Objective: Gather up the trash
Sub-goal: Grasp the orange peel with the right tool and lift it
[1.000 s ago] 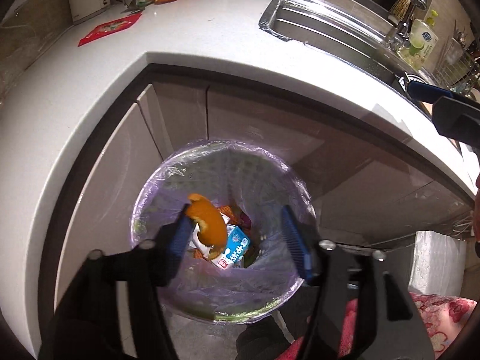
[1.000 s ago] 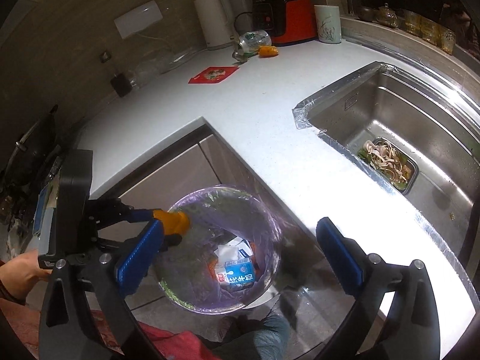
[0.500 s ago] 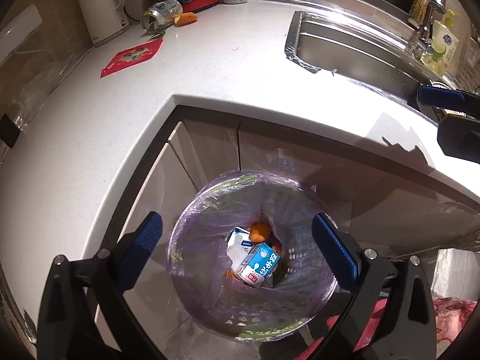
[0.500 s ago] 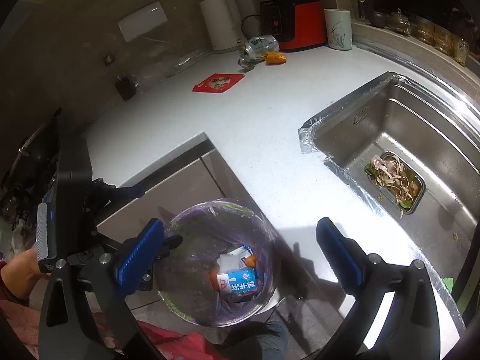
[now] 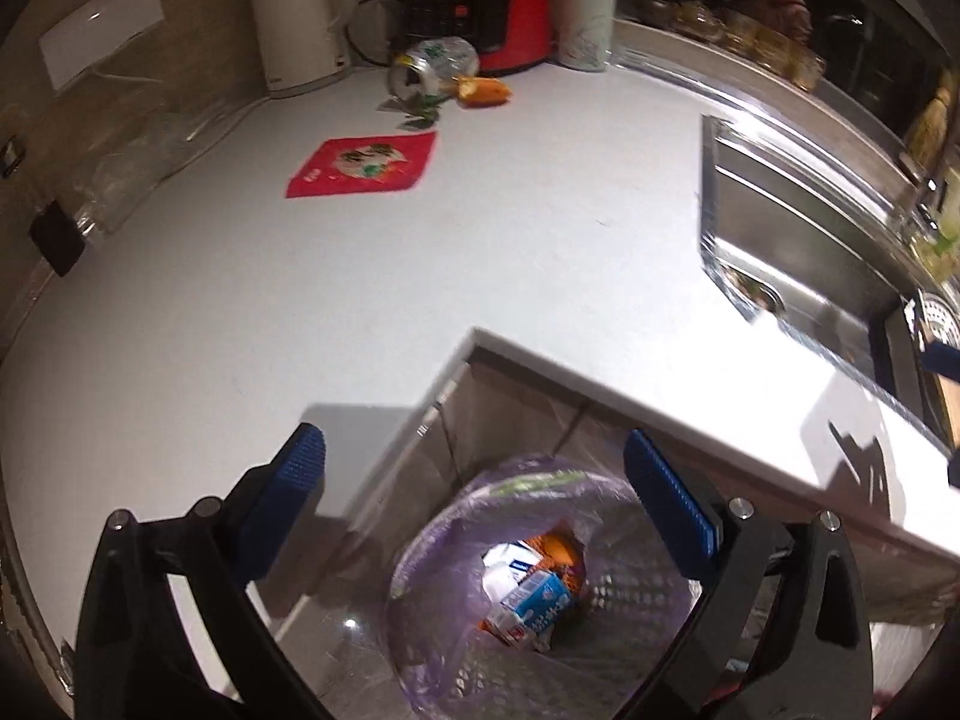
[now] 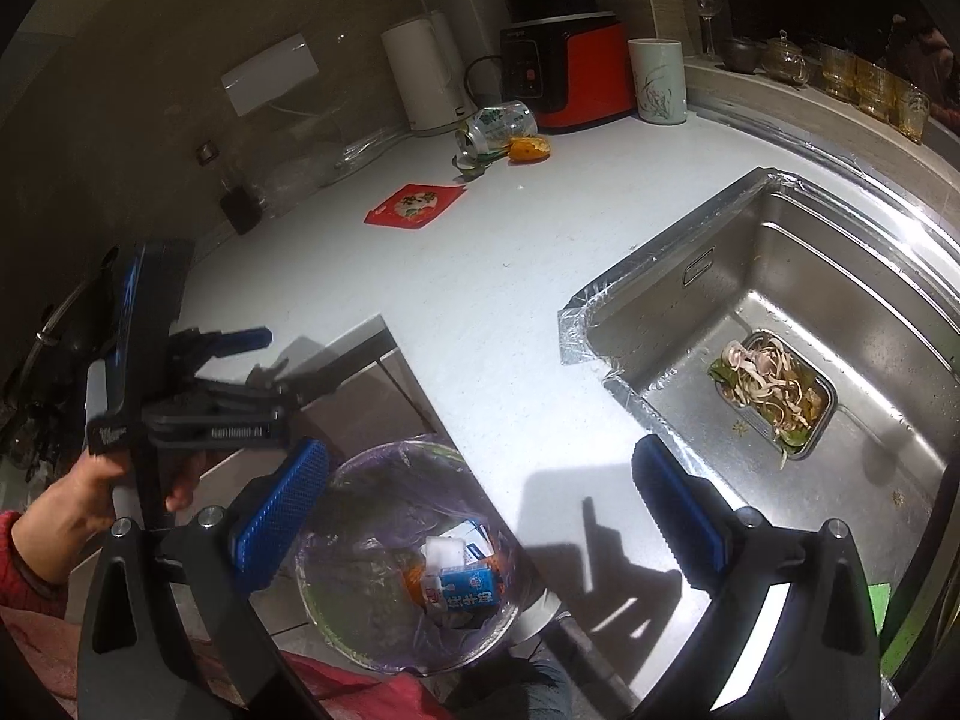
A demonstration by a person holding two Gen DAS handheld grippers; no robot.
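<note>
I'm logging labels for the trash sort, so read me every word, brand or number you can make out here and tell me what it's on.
Blue milk carton in the trash bin: large white Chinese characters, too distorted to quote reliably.
Red packet on the counter: printed picture, lettering too blurred.
Tipped can: green print, unreadable.
Left gripper body: white lettering, too blurred.
Red appliance: small brand mark, too small.

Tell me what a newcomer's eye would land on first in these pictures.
The purple-lined trash bin on the floor below the counter corner, holding a blue milk carton and orange peel. Then the red packet lying flat on the white counter, with a tipped can and orange peel piece behind it.
</note>
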